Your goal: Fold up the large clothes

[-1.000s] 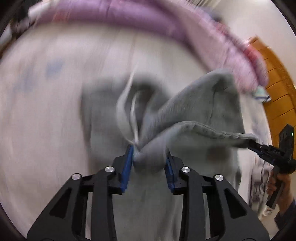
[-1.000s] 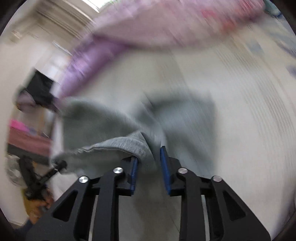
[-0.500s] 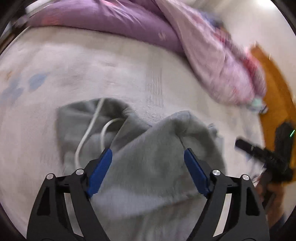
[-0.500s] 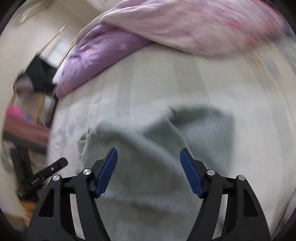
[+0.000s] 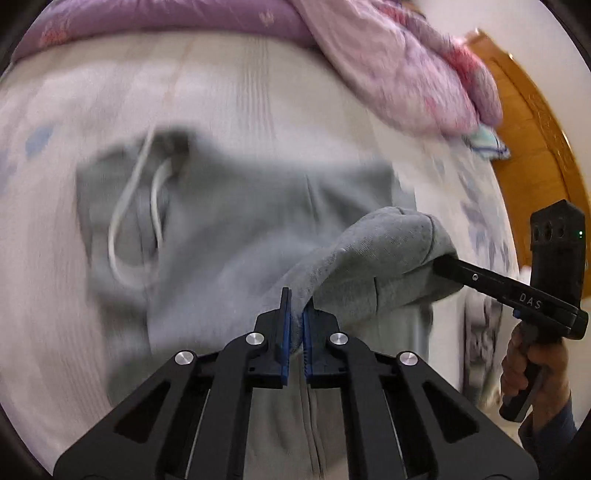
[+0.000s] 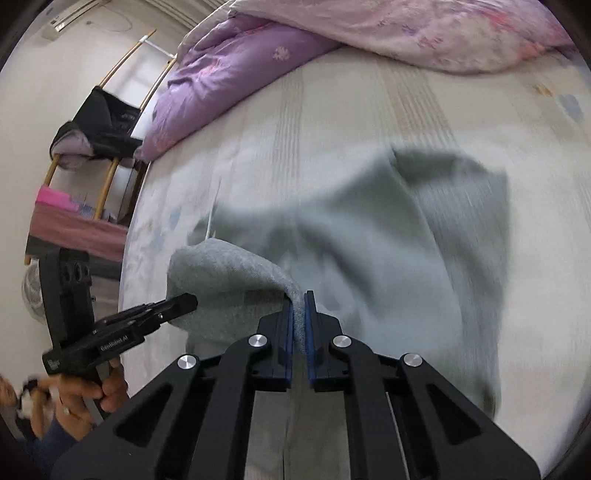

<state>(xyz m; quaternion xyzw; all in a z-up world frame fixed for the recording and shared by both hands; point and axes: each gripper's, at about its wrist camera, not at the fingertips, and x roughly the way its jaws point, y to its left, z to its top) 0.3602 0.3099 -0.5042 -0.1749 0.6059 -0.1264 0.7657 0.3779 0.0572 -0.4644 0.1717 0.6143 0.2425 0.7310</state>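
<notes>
A grey hooded sweatshirt (image 5: pixel 236 236) lies spread across a pale patterned bedsheet (image 5: pixel 229 96), its white drawstrings (image 5: pixel 122 206) looped near the hood, while one fold of its fabric rises off the bed between two hand-held tools. Half a second ago both sets of jaws stood wide apart above the garment; now the left gripper (image 5: pixel 295 314) is clenched on a ridge of the grey cloth, and the right gripper (image 6: pixel 299 317) pinches the other end of the same raised fold. In the left wrist view the right gripper (image 5: pixel 454 267) reaches in from the side, its tip buried under the lifted cloth. The regrasp suggests that a fresh fold is starting, probably carrying this edge over the body of the sweatshirt, though much of the cloth is motion-blurred. A purple duvet (image 6: pixel 236 70) and a pink floral quilt (image 6: pixel 424 29) are heaped at the far edge of the bed, beside a wooden headboard (image 5: pixel 532 122).
</notes>
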